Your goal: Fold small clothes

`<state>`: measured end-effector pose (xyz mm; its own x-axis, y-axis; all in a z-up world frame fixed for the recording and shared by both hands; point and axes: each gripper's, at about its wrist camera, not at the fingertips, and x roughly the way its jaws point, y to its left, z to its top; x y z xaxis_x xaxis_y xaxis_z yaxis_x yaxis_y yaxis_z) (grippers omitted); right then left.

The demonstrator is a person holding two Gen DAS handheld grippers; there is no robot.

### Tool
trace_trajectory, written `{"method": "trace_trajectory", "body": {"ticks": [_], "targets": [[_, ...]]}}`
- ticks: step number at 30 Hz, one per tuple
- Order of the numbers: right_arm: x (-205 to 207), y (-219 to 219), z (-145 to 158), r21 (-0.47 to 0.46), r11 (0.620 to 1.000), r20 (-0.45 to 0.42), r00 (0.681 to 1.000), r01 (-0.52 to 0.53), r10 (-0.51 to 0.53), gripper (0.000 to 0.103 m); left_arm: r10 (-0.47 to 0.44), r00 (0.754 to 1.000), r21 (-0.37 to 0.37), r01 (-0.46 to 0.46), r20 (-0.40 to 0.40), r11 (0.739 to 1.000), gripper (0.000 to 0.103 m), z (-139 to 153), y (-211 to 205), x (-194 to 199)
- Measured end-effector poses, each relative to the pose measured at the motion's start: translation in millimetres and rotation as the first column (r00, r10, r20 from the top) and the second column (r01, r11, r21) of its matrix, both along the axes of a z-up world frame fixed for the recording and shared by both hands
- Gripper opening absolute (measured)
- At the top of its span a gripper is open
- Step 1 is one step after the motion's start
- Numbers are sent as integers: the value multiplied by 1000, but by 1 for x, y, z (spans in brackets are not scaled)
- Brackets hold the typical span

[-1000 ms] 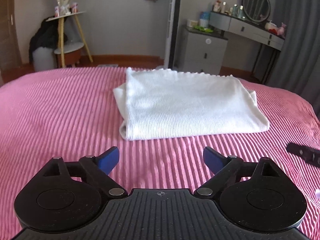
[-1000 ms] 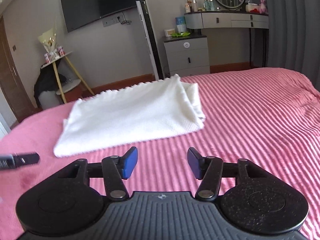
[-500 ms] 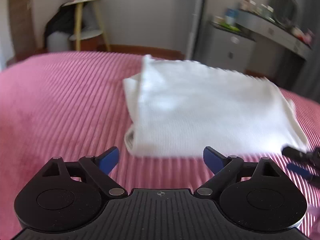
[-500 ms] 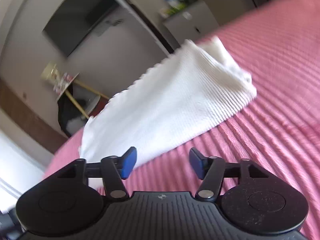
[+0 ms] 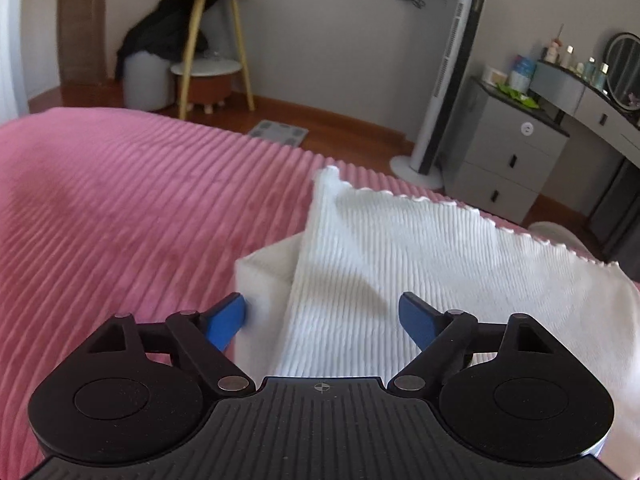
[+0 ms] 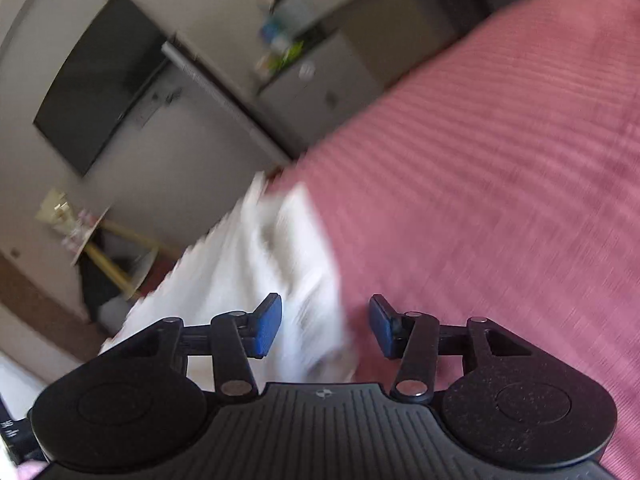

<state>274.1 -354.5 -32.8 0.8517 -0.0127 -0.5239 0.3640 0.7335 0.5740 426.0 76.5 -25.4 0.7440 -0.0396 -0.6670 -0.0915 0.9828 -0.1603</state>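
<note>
A white ribbed garment (image 5: 420, 264), already part-folded with a scalloped far hem, lies flat on a pink ribbed bedspread (image 5: 120, 200). The left gripper (image 5: 322, 322) straddles the garment's near left corner; its jaws, which have just been closing, stand apart and grip nothing. The right gripper (image 6: 325, 328), in a blurred view, brackets the near right corner (image 6: 320, 320); its jaws, likewise just closing, are not yet pressed on the cloth. Judged step: taking hold of both near corners for a further fold. The next move calls for pinching all layers together.
</note>
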Motion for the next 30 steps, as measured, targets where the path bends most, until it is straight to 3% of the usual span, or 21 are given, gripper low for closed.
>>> {"method": "trace_trajectory", "body": {"ticks": [3, 5, 6, 8, 11, 12, 15, 20, 22, 24, 26, 27, 28, 30], "targets": [[10, -7, 16, -62, 998, 80, 996, -22, 27, 50, -22, 999, 9, 21, 29, 1000, 81, 1, -3, 12], [35, 4, 19, -76, 989, 120, 983, -131, 139, 50, -47, 999, 10, 47, 5, 999, 69, -3, -7, 23], [49, 13, 21, -125, 977, 118, 975, -174, 189, 48, -58, 998, 7, 58, -19, 998, 58, -5, -9, 27], [79, 31, 20, -225, 945, 75, 963, -236, 259, 45, -66, 997, -3, 66, -28, 998, 51, -5, -11, 32], [117, 43, 10, -254, 928, -124, 960, -274, 249, 25, -83, 996, 42, 84, -22, 996, 26, -2, -17, 32], [116, 45, 8, -257, 927, -137, 960, -273, 245, 19, -84, 996, 69, 85, -22, 994, 18, -1, -19, 32], [114, 57, 18, -348, 885, -118, 951, -309, 285, 12, -99, 995, 77, 99, 1, 992, 9, 6, -20, 28], [110, 72, 29, -519, 817, -72, 965, -251, 250, 10, -96, 990, 95, 86, 106, 992, 9, 24, -18, 25], [120, 80, 19, -588, 776, -91, 972, -229, 218, 9, -85, 989, 216, 57, 125, 975, 10, 20, -28, 27], [127, 74, 6, -532, 804, -183, 963, -267, 198, 9, -111, 992, 340, 85, 58, 936, 12, 8, -43, 31], [114, 69, 12, -500, 837, -143, 974, -224, 175, 11, -115, 993, 327, 98, 32, 940, 15, 6, -45, 23], [105, 69, 19, -489, 850, -125, 980, -198, 157, 13, -124, 991, 281, 104, 54, 954, 24, 10, -41, 15], [91, 69, 26, -475, 863, -93, 985, -171, 144, 15, -124, 990, 235, 105, 67, 966, 47, 15, -35, 8], [60, 73, 34, -448, 882, -10, 987, -146, 159, 16, -103, 991, 139, 91, 86, 986, 65, 22, -20, -8]]}}
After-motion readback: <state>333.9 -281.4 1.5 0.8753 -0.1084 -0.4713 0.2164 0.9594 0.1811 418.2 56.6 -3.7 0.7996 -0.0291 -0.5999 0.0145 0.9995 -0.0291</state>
